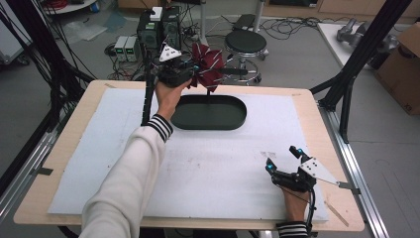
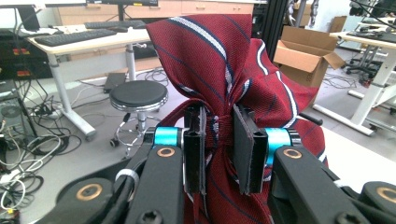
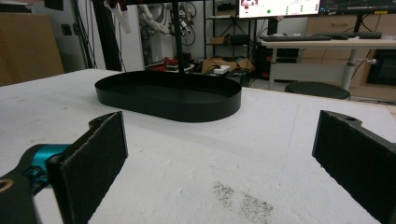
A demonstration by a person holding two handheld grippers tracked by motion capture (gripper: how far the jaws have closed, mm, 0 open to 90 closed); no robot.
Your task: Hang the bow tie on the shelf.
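A dark red tie [image 1: 208, 67] with thin white and navy stripes hangs bunched above the far end of the table. My left gripper [image 1: 195, 69] is shut on it. In the left gripper view the two pads of that gripper [image 2: 218, 140] pinch the gathered cloth of the tie [image 2: 205, 60] at its narrow waist. Below it a black oval tray [image 1: 237, 121] lies on the white mat, with a thin black pole [image 1: 208, 99] rising from it. My right gripper [image 1: 282, 158] rests low at the front right, open with nothing between its jaws [image 3: 219, 163]. Ahead of it stand the tray [image 3: 168, 106] and pole [image 3: 176, 37].
A white foam mat [image 1: 223, 168] covers the wooden table. Black frame posts stand at the left [image 1: 147, 89] and far right [image 1: 356, 59]. Behind the table are a round stool [image 1: 246, 42], computer cases [image 1: 158, 27] and floor cables. A cardboard box [image 1: 403, 69] sits right.
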